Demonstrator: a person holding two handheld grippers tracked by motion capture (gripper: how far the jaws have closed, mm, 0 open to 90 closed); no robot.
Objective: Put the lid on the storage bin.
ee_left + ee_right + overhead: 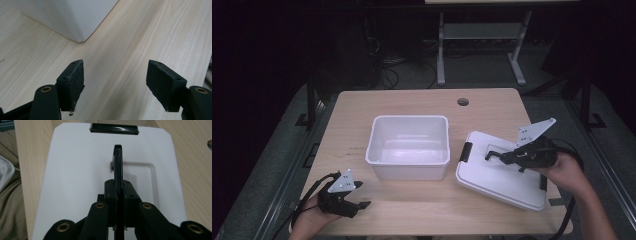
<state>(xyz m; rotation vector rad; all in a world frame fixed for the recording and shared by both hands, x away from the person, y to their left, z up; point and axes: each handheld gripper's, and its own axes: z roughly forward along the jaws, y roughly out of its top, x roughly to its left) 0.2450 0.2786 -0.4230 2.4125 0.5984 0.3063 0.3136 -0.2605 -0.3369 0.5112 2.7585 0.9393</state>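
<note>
The right gripper (492, 155), pointing toward nine o'clock from a raised wrist, is clamped on the black handle (118, 162) of the white lid (492, 177), which seems tilted, its far edge lifted. At seven o'clock the left gripper (359, 196) rests low, jaws wide and empty. The white bin (408, 167) stands open between them on the table (412, 102).

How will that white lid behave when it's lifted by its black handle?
The lid looks like flat moulded plastic, so probably stiff and light for its size. The right claw is shut on the thin upright handle near the middle, so the lid should hang roughly level, though it may swing on that handle. Its smooth surface would likely slide easily on the table.
</note>
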